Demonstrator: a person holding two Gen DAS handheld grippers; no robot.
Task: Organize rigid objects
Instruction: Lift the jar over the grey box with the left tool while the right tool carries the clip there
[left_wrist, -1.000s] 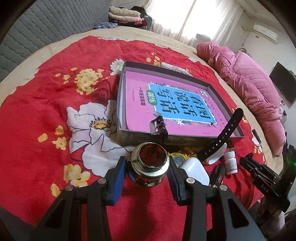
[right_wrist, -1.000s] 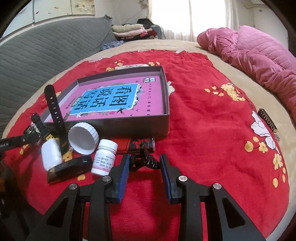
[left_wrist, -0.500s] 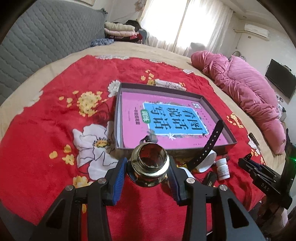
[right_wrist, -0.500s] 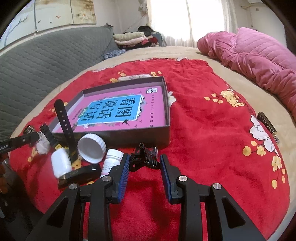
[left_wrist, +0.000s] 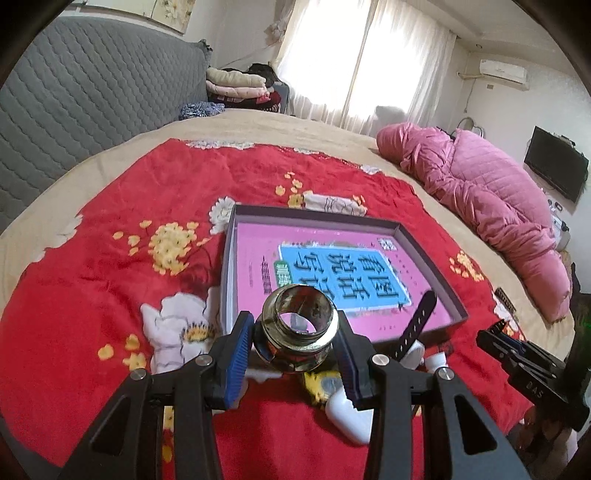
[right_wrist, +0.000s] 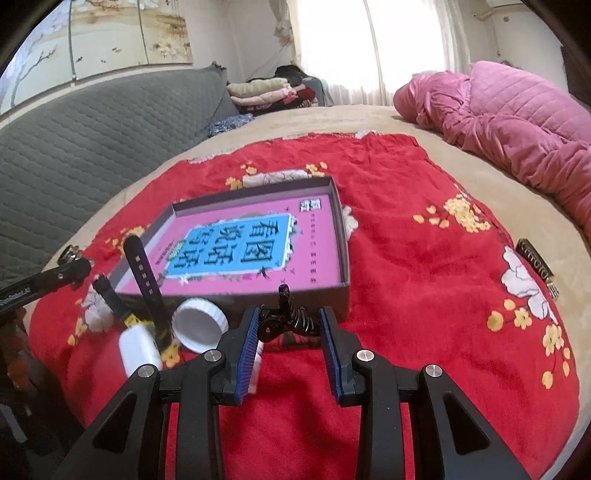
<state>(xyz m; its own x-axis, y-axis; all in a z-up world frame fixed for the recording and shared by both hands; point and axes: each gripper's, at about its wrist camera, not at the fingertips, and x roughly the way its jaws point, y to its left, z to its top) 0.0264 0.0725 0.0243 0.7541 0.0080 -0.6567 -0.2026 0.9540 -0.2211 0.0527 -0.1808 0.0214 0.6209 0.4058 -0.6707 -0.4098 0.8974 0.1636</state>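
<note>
My left gripper (left_wrist: 293, 341) is shut on a small glass jar (left_wrist: 297, 330) with a threaded open mouth, held above the red blanket just before the near wall of the shallow box (left_wrist: 436, 258). A pink book with a blue label lies in that box. My right gripper (right_wrist: 288, 328) is shut on a black hair claw clip (right_wrist: 286, 321), lifted in front of the box (right_wrist: 341, 258). On the blanket by the box lie a black watch strap (right_wrist: 142, 269), a white lid (right_wrist: 199, 325) and a white case (right_wrist: 138, 349). A small white bottle is mostly hidden behind the right gripper's left finger.
The red flowered blanket (left_wrist: 110, 295) covers a beige bed. A pink quilt (left_wrist: 498, 206) lies at the right. A dark comb-like piece (right_wrist: 535, 264) rests near the blanket's right edge. A grey padded headboard (left_wrist: 74, 92) stands left. Folded clothes (right_wrist: 262, 90) are stacked far back.
Both grippers have risen with their loads; the jar and the clip now sit higher against the box. The left view has tilted up, showing more of the room.
</note>
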